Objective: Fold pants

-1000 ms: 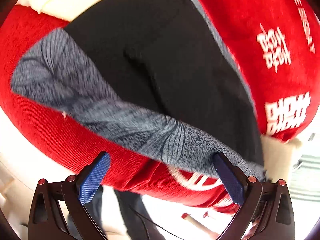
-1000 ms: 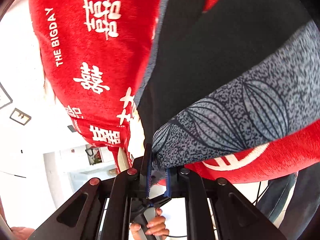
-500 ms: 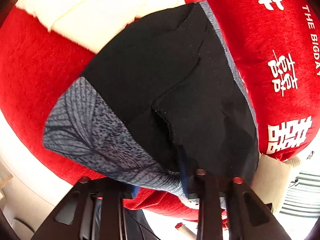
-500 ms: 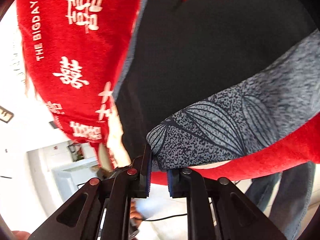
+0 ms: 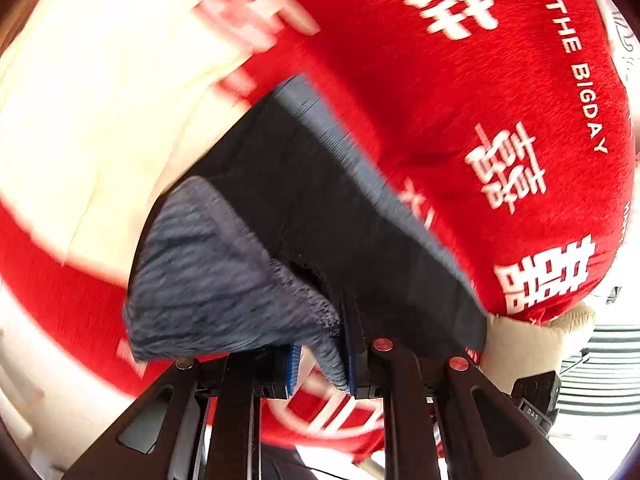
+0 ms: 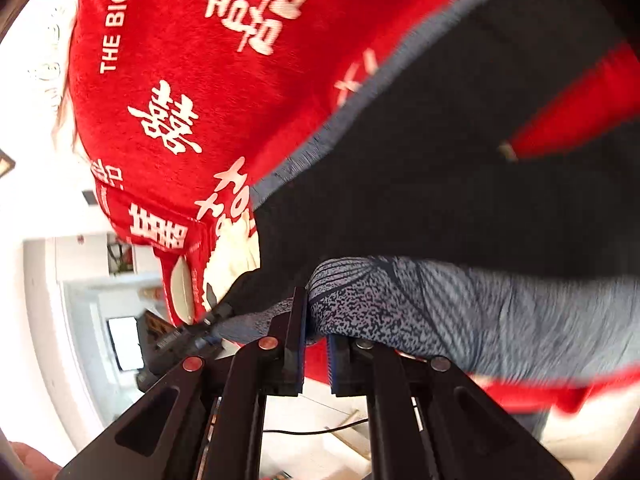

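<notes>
1. Your left tongs (image 5: 320,356) are clamped on the grey patterned band of the pants (image 5: 320,216), with the fabric bunched between the blue pads (image 5: 293,364).
2. Your right tongs (image 6: 316,344) pinch the same grey band at its other end; the cloth folds over the left pad.
3. The pants, black with a grey leaf-print band, lie on a red blanket (image 5: 460,100), with the band end lifted at both tongs.
4. The blanket carries white printing: "THE BIGDAY" (image 5: 578,76) reads clearly in the left view, and "THE BIGD" shows in the right view before the edge cuts it off.
5. Large white Chinese characters (image 6: 168,124) sit beside that text; motion blur smears several of them.
6. A cream cloth (image 5: 100,112) lies past the pants.
</notes>
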`<state>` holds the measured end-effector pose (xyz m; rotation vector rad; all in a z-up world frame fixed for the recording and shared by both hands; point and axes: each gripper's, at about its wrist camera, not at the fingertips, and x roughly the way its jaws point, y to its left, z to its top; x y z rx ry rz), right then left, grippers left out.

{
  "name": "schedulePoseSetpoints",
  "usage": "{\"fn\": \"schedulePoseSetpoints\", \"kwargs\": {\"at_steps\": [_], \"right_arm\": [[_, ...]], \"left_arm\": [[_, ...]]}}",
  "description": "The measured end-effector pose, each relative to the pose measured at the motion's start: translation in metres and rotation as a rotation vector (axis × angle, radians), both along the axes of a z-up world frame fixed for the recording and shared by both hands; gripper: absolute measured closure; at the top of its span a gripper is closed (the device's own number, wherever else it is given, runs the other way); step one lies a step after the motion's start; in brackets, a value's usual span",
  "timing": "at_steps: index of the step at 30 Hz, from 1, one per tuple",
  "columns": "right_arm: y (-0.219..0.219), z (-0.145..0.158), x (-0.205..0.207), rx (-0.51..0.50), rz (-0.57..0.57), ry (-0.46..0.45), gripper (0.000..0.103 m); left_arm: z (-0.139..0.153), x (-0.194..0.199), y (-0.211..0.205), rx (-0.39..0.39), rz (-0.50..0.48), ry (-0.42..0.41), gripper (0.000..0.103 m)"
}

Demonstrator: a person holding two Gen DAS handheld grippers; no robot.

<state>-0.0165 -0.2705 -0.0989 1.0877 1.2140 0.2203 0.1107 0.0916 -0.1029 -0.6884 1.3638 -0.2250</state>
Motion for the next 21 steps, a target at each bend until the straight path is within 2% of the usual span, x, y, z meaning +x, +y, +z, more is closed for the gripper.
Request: {"fn": "schedulePoseSetpoints", "kwargs": {"at_steps": [3,8,12,15,17,19,21], "right_arm": [[-0.016,-0.011,0.055,-0.004,0.053,0.02,0.094],[-0.033,-0.056,0.141,-0.049,0.13,0.077,0.093],[-0.034,-0.098,0.191,-0.122,0.214,0.113,0.09],[-0.033,-0.13,0.209,-0.141,0.262,0.131,0.092],[-0.038,-0.133,0.208,-0.097,0.259,0.12,0.092],[-0.039,-0.128,0.207,-0.096,0.276,0.119,0.087],[-0.038,-0.116,0.208,-0.152,0.306,0.105,0.073]], "left_arm": [[-0.004,0.051,-0.02,0.062,-0.025,-0.052,0.084],[-0.05,0.128,-0.051,0.185,-0.044,-0.055,0.084],[-0.091,0.161,-0.065,0.257,-0.037,-0.013,0.077],[-0.095,0.167,-0.066,0.258,-0.01,0.003,0.074],[-0.081,0.165,-0.062,0.253,-0.017,0.007,0.067],[-0.052,0.158,-0.052,0.324,0.004,-0.041,0.032],[-0.026,0.152,-0.047,0.407,0.011,-0.095,0.027]]}}
